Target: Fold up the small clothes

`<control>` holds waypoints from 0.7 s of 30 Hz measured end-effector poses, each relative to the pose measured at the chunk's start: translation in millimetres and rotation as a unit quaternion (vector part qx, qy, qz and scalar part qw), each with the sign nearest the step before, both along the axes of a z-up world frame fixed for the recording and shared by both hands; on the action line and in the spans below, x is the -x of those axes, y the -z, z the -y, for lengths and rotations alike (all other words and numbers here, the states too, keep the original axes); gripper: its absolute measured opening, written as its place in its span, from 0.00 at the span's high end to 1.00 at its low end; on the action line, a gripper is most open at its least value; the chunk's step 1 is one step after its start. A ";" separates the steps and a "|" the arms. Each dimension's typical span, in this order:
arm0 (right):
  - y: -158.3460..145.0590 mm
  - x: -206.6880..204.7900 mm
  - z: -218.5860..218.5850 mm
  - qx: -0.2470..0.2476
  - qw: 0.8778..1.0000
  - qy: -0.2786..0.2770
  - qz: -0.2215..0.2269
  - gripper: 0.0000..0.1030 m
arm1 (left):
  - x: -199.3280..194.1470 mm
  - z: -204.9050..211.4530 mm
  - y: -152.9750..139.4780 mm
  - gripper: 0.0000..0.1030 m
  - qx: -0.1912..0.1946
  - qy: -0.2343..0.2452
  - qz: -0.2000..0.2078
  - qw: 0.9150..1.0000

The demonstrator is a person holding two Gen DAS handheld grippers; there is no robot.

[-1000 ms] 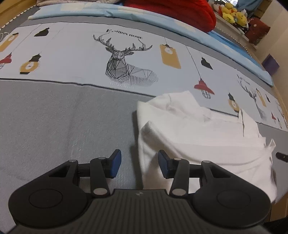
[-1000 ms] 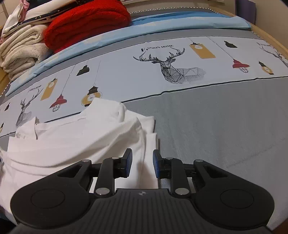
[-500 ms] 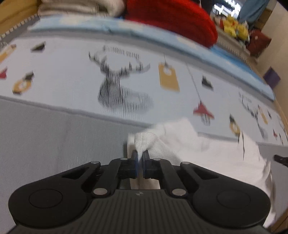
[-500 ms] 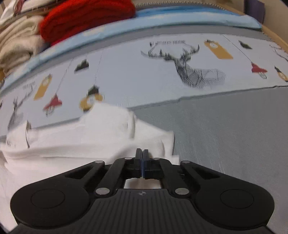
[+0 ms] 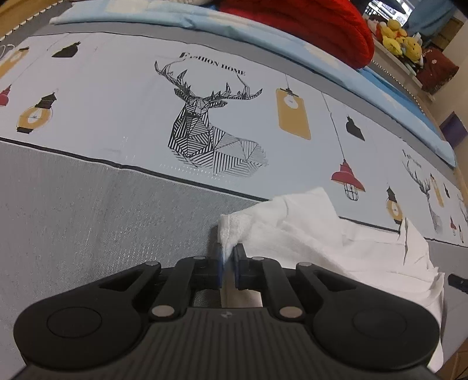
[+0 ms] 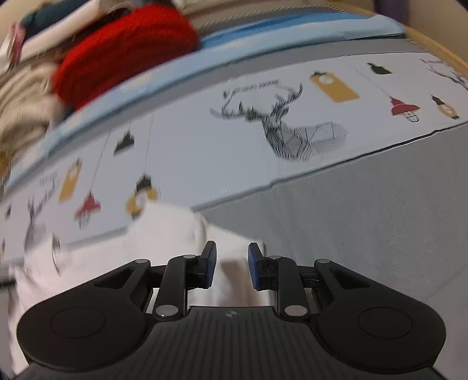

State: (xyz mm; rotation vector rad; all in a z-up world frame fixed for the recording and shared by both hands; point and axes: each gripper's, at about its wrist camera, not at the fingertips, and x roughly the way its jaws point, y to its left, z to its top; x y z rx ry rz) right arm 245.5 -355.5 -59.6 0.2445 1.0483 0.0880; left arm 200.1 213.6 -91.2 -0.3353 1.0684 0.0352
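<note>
A small white garment [image 5: 336,242] lies crumpled on the bed's grey and printed sheet. My left gripper [image 5: 226,264] is shut on its left corner, which bunches up between the blue pads and stands a little above the sheet. In the right wrist view, blurred by motion, the same white garment [image 6: 122,263] lies below and left of my right gripper [image 6: 230,264], which is open with cloth beneath the gap and nothing held.
The sheet [image 5: 117,122] has deer and lantern prints. A red knit blanket [image 5: 307,26] and folded towels [image 6: 20,111] lie at the back. Stuffed toys [image 5: 395,38] sit on a shelf far right. The bed's edge [image 5: 456,353] is at the lower right.
Both grippers closed on the garment's corners from open. The left stays shut on its corner. The right has since opened and let go, and its view is swinging.
</note>
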 end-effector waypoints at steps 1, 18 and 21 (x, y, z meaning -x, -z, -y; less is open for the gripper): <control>3.3 2.2 0.4 -0.001 1.000 -0.010 -0.010 0.75 | -0.4 0.5 -0.1 0.91 -0.001 0.002 0.000 1.000; -22.8 -9.0 -11.7 -0.015 0.993 -0.001 0.114 0.95 | -4.4 13.1 -20.2 0.95 -0.054 -0.007 0.075 0.996; -25.3 -17.4 -13.8 -0.001 0.989 0.035 0.145 0.95 | -11.0 15.0 -23.4 0.95 -0.072 -0.014 0.102 0.992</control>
